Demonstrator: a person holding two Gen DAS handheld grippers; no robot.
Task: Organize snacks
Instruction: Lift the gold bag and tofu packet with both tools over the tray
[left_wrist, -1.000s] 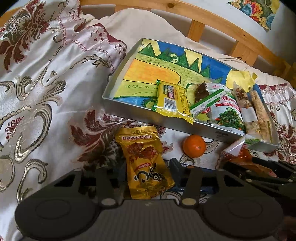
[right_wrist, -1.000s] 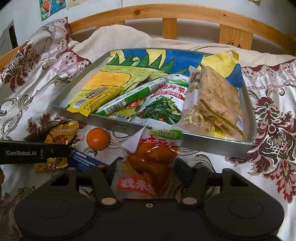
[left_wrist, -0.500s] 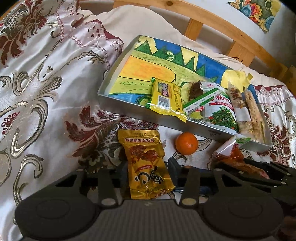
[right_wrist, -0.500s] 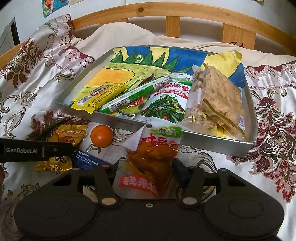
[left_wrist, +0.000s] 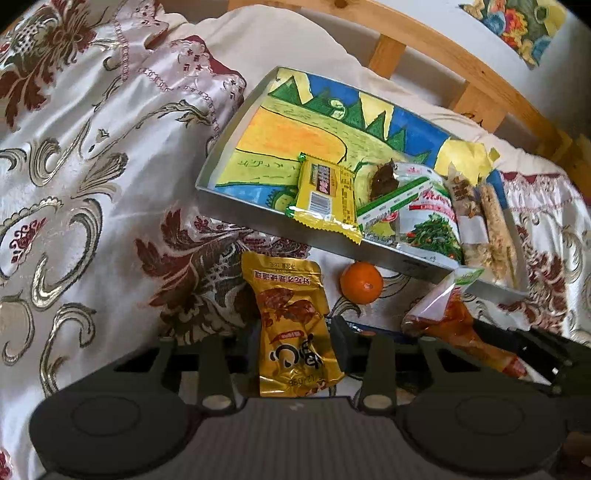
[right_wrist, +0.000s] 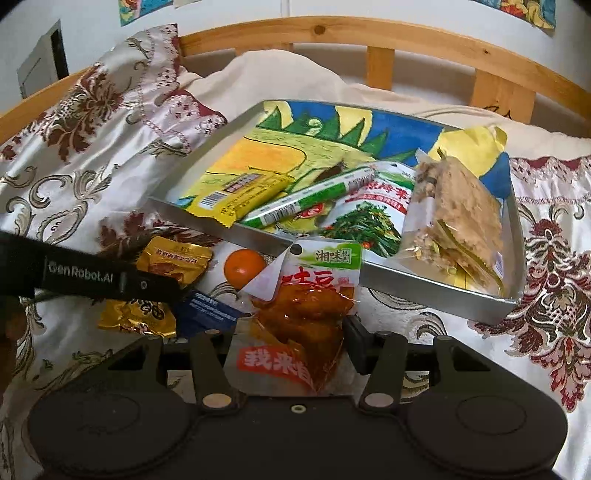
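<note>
A gold snack packet (left_wrist: 291, 314) lies on the quilt below the tray and stands between the fingers of my left gripper (left_wrist: 295, 343). Its jaws are closing and the pads press the packet's sides. My right gripper (right_wrist: 293, 332) is shut on a clear packet of orange-red snack (right_wrist: 306, 306), whose top leans against the tray's front wall. The metal tray (right_wrist: 424, 288) has a painted floor and holds a yellow bar (right_wrist: 240, 192), a green sausage stick (right_wrist: 310, 199), a green vegetable packet (right_wrist: 369, 218) and a bag of rice cakes (right_wrist: 454, 221).
A mandarin (left_wrist: 361, 282) and a dark blue packet (right_wrist: 207, 312) lie on the patterned quilt (left_wrist: 92, 184) between the two grippers. The tray's left half (left_wrist: 288, 136) is bare. A wooden headboard (right_wrist: 369, 37) and a wall close off the back.
The left jaws have narrowed onto the gold packet. The right jaws have narrowed a little on the orange-red packet. Both hands have stayed nearly in place.
</note>
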